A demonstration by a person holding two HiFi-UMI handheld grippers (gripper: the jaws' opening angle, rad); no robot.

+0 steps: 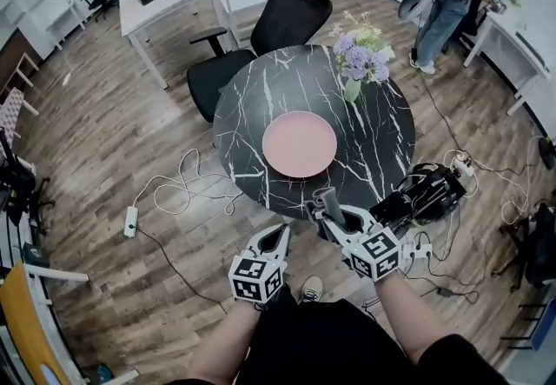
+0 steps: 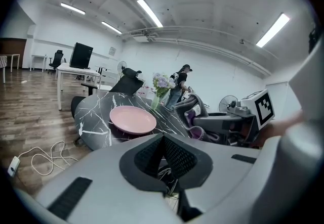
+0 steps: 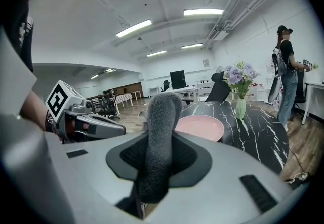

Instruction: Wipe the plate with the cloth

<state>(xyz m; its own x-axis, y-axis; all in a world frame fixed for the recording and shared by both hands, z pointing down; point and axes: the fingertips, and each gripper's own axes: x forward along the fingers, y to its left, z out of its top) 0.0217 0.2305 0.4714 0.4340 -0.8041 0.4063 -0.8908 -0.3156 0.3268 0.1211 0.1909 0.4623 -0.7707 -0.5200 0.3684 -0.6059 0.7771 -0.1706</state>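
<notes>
A pink plate [image 1: 300,143] [image 2: 132,119] [image 3: 199,127] lies near the front of a round black marble table [image 1: 382,136]. My right gripper [image 1: 328,208] [image 3: 161,154] hovers at the table's near edge, shut on a grey cloth [image 1: 327,200] [image 3: 158,139] that sticks up rolled between its jaws. My left gripper [image 1: 280,238] [image 2: 163,153] is shut with nothing in it, just short of the table edge and left of the right one. Both point toward the plate from my side of the table.
A glass vase of purple flowers [image 1: 359,57] stands at the table's far right. A black office chair [image 1: 278,23] sits behind the table. Cables and a power strip [image 1: 131,221] lie on the wooden floor to the left. A person [image 1: 447,1] stands at the far right.
</notes>
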